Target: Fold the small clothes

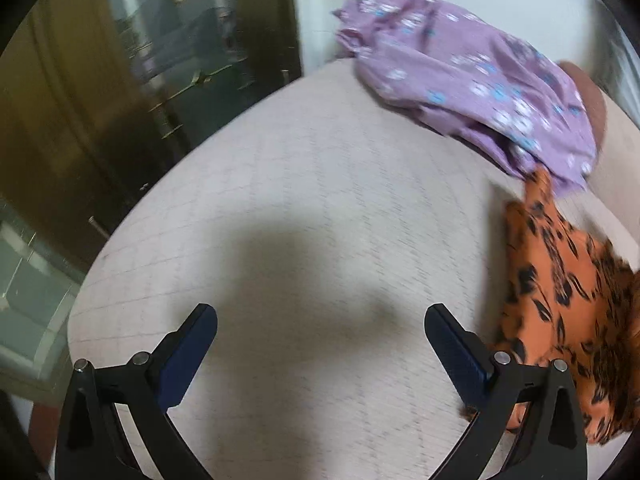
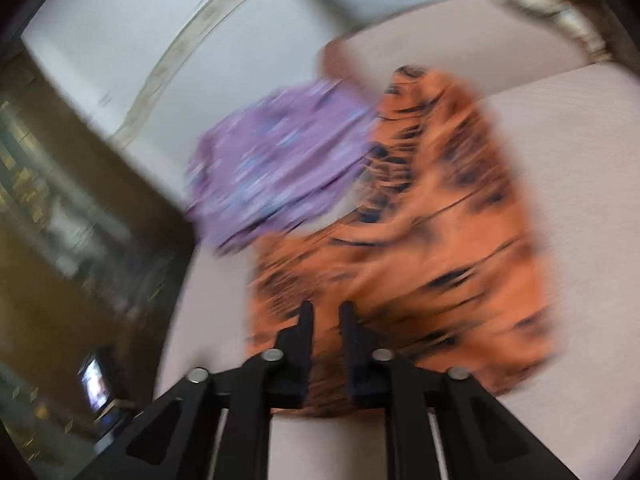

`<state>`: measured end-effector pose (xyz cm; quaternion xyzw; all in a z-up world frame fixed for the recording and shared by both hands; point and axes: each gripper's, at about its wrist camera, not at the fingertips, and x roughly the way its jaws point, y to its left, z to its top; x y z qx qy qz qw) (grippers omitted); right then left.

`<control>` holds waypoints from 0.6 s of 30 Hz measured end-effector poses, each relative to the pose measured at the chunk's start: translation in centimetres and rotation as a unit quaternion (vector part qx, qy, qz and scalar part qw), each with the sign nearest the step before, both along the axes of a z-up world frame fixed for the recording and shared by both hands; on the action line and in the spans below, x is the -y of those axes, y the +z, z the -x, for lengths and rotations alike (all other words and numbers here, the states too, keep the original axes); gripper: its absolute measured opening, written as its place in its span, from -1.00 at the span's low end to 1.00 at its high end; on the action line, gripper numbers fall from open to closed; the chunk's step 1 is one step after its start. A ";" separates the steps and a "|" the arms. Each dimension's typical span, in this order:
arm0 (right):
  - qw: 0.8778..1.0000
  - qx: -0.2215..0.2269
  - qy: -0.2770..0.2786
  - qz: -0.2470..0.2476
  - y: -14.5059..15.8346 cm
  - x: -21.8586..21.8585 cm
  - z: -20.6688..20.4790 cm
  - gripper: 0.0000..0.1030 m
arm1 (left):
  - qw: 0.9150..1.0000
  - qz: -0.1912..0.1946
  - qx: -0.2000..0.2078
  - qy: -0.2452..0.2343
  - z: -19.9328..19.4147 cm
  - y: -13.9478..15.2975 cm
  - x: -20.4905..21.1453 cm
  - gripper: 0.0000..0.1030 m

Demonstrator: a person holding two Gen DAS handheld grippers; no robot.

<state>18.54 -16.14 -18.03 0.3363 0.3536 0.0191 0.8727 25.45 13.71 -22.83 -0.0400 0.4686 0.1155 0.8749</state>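
The left tongs (image 1: 320,322) hang released over bare tabletop (image 1: 300,184), clear to its curved left edge; the right tongs (image 2: 326,312) are clenched on the orange garment (image 2: 440,240), which touches the purple garment (image 1: 472,80) near the far edge.

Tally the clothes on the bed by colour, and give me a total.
Purple floral garment: 1
Orange garment with dark print: 1
Total: 2
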 end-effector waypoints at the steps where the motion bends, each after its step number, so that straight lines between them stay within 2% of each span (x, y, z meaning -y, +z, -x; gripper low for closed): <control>1: 1.000 -0.006 0.024 -0.009 -0.4 -2.4 -1.1 -0.77 | 1.000 0.003 0.002 0.007 -0.1 0.1 -0.8 1.00; 5: 0.994 -0.010 0.106 0.012 -2.3 -9.7 -3.5 -0.77 | 0.999 0.004 -0.002 0.041 -0.4 -0.5 -3.4 1.00; 7: 0.994 -0.009 0.111 -0.017 -2.9 -9.7 -3.1 -0.74 | 0.999 0.016 -0.005 0.041 -0.5 -0.8 -3.9 1.00; 9: 0.996 -0.030 0.079 -0.012 -3.1 -7.3 -2.4 -0.70 | 0.999 0.022 -0.002 0.033 -0.6 -0.7 -3.7 1.00; 12: 0.997 -0.038 0.038 0.057 -2.5 -3.4 -0.3 -0.35 | 0.999 0.027 0.003 0.018 -0.6 -0.2 -2.7 1.00; 13: 0.995 -0.032 0.025 0.091 -2.0 -1.7 1.0 -0.09 | 0.999 0.030 0.006 0.010 -0.5 0.0 -2.1 1.00; 14: 0.992 -0.022 0.008 0.125 -1.4 -0.2 2.4 0.37 | 1.000 0.029 0.010 0.004 -0.5 0.1 -1.5 1.00; 15: 0.987 -0.004 -0.023 0.157 -0.9 1.5 3.8 0.49 | 1.000 0.025 0.013 -0.004 -0.4 0.3 -1.0 1.00; 17: 0.975 0.018 -0.076 0.209 0.2 4.5 7.2 0.57 | 1.000 0.014 0.018 -0.020 -0.3 0.5 0.4 1.00; 18: 0.968 0.014 -0.090 0.235 0.2 5.7 8.3 0.59 | 0.999 0.010 0.019 -0.025 -0.2 0.6 0.9 1.00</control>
